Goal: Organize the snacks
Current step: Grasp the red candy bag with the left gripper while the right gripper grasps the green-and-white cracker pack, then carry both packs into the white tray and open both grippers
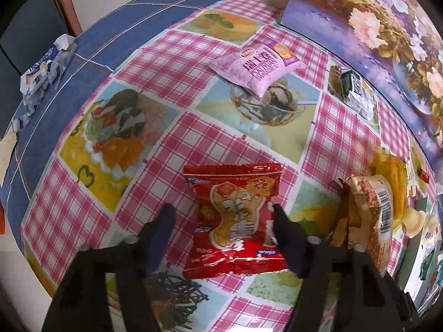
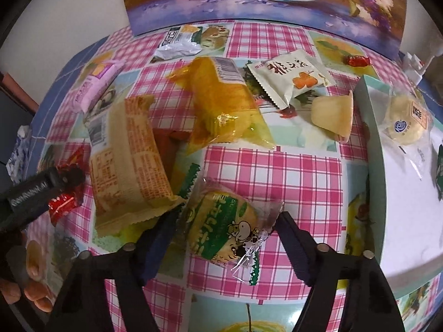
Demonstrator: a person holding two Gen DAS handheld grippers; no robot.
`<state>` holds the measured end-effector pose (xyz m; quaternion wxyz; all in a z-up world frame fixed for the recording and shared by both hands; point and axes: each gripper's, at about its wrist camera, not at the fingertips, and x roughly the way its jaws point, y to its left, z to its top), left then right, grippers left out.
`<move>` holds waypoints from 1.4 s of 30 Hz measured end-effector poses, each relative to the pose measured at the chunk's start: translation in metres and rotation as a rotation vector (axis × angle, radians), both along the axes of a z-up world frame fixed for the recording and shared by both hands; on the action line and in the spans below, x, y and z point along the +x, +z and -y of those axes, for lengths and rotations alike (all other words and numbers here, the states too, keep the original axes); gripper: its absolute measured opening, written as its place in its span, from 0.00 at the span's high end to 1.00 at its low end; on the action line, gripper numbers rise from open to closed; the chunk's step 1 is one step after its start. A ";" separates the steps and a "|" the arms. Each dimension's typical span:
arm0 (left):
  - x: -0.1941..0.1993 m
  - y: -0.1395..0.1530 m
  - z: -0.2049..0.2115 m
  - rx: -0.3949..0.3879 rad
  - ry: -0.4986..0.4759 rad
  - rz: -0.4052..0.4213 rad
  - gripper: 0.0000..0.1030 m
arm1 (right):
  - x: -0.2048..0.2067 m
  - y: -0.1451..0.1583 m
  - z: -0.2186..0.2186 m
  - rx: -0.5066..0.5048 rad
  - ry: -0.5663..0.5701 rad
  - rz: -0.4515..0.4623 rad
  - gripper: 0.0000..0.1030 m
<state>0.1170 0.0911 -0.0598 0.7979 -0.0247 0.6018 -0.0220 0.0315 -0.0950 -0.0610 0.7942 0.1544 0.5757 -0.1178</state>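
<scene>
Two claws drop at once over a gingham table strewn with snacks. The left gripper [image 1: 221,215] straddles one red packet [image 1: 235,221] — the right-hand pad touching, the other not, so nothing is held yet. The right gripper [image 2: 225,221] brackets one green-printed cake wrapper [image 2: 224,227], its fingers just beside the wrapper's edges without clamping it. At far right one pale box [image 2: 371,127] (evidently the collecting point) holds one round cake [image 2: 405,123] — loose packets lie near.

Soft, even indoor light, moderately bright, with faint shadows. Strong fisheye curvature bends the tabletop [image 1: 155,63] edges (corners vignette to black). Small glare spots sit on the red snack packet [image 1: 235,221] and yellow wrapper [image 2: 221,102]; detail blurs slightly throughout.
</scene>
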 end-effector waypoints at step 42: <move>-0.037 0.097 0.045 -0.044 -0.103 0.236 0.50 | -0.049 0.078 0.084 0.106 -0.229 0.204 0.40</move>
